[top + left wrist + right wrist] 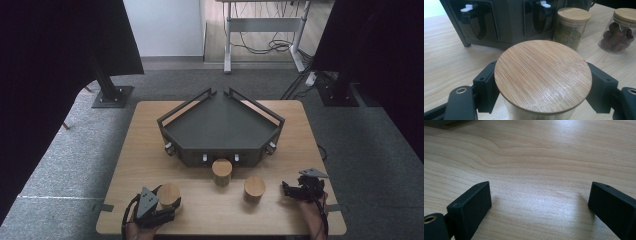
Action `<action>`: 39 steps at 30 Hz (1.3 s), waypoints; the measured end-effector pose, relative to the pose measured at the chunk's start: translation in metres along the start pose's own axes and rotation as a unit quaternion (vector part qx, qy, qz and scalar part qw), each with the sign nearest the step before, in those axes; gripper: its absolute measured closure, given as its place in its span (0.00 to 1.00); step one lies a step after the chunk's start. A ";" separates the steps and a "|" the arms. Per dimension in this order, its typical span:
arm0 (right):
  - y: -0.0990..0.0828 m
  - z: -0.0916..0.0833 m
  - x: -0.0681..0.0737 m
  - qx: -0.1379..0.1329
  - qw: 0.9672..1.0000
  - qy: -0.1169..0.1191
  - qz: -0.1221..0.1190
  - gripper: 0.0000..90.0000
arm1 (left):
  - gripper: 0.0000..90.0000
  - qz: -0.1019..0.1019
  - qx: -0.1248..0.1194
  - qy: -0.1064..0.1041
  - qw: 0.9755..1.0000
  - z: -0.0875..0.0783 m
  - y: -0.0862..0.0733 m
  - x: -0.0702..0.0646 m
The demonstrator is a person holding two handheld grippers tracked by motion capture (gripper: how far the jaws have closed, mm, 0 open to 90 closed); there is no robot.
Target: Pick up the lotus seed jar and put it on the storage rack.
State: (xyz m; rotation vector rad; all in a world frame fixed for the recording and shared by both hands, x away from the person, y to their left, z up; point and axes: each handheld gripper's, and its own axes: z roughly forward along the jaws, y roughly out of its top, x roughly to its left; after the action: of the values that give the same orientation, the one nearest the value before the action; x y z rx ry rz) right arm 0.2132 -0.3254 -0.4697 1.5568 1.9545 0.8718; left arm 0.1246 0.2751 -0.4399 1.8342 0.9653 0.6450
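A glass jar with a round bamboo lid (pixel 542 75) stands at the front left of the wooden table (pixel 210 210); in the high view the jar (pixel 169 195) sits right by the person's left hand. My left gripper (pixel 542 86) is shut on it, the black pads (pixel 485 90) pressing its sides just under the lid. My right gripper (pixel 540 205) rests open at the front right (pixel 289 190), bare table between its fingers. A jar of green beans (pixel 571 27) and a jar of dried dates (pixel 621 30) stand farther in.
A dark angular tray with raised rails (pixel 220 156) occupies the table's middle and back; its front wall carries white-tipped latches (pixel 467 8). The bean jar (pixel 222 171) stands just before it, the date jar (pixel 254 189) to the right. Black stands flank the table.
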 end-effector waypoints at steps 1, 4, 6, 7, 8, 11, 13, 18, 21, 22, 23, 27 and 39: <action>0.000 0.000 0.000 0.000 1.000 0.000 0.000 0.05 | 0.27 0.000 -0.001 0.000 1.000 0.000 0.001 0.000; 0.000 0.000 0.000 0.000 1.000 0.000 0.000 0.05 | 0.27 -0.002 -0.003 0.000 1.000 -0.001 0.003 0.000; 0.000 0.000 0.000 0.000 1.000 0.000 0.000 0.05 | 0.27 -0.002 -0.005 0.000 1.000 -0.001 0.004 0.000; 0.000 0.000 0.000 0.000 1.000 0.000 0.000 0.05 | 0.27 -0.002 -0.006 0.000 1.000 -0.001 0.005 0.000; 0.000 0.000 0.000 0.000 1.000 0.000 0.000 0.05 | 0.27 -0.003 -0.007 0.000 1.000 -0.001 0.005 0.000; 0.000 0.000 0.000 0.000 1.000 0.000 0.000 0.05 | 0.27 -0.004 -0.009 -0.001 1.000 -0.002 0.008 0.000; 0.000 0.000 0.000 0.000 1.000 0.000 0.000 0.05 | 0.27 -0.005 -0.011 -0.002 1.000 -0.002 0.010 0.001; 0.000 0.000 0.000 0.000 1.000 0.000 0.000 0.05 | 0.27 -0.003 -0.015 -0.004 1.000 -0.002 0.015 0.001; 0.000 0.000 0.000 0.000 1.000 0.000 0.000 0.05 | 0.27 -0.002 -0.016 -0.005 1.000 -0.002 0.018 0.001; 0.000 0.000 0.000 0.000 1.000 0.000 0.000 0.05 | 0.27 -0.003 -0.017 -0.005 1.000 -0.002 0.019 0.001; 0.000 0.000 0.000 0.000 1.000 0.000 0.000 0.05 | 0.27 -0.001 -0.017 -0.006 1.000 -0.002 0.020 0.001; 0.000 0.000 0.000 0.000 1.000 0.000 0.000 0.05 | 0.27 0.001 -0.017 -0.005 1.000 -0.001 0.024 0.002; 0.000 0.000 0.000 0.000 1.000 0.000 0.000 0.05 | 0.27 -0.001 -0.026 -0.005 1.000 -0.001 0.036 0.004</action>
State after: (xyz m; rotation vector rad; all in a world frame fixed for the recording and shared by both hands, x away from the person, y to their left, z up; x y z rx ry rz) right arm 0.2129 -0.3253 -0.4697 1.5560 1.9555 0.8722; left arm 0.1385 0.2699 -0.4068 1.7887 0.9350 0.6547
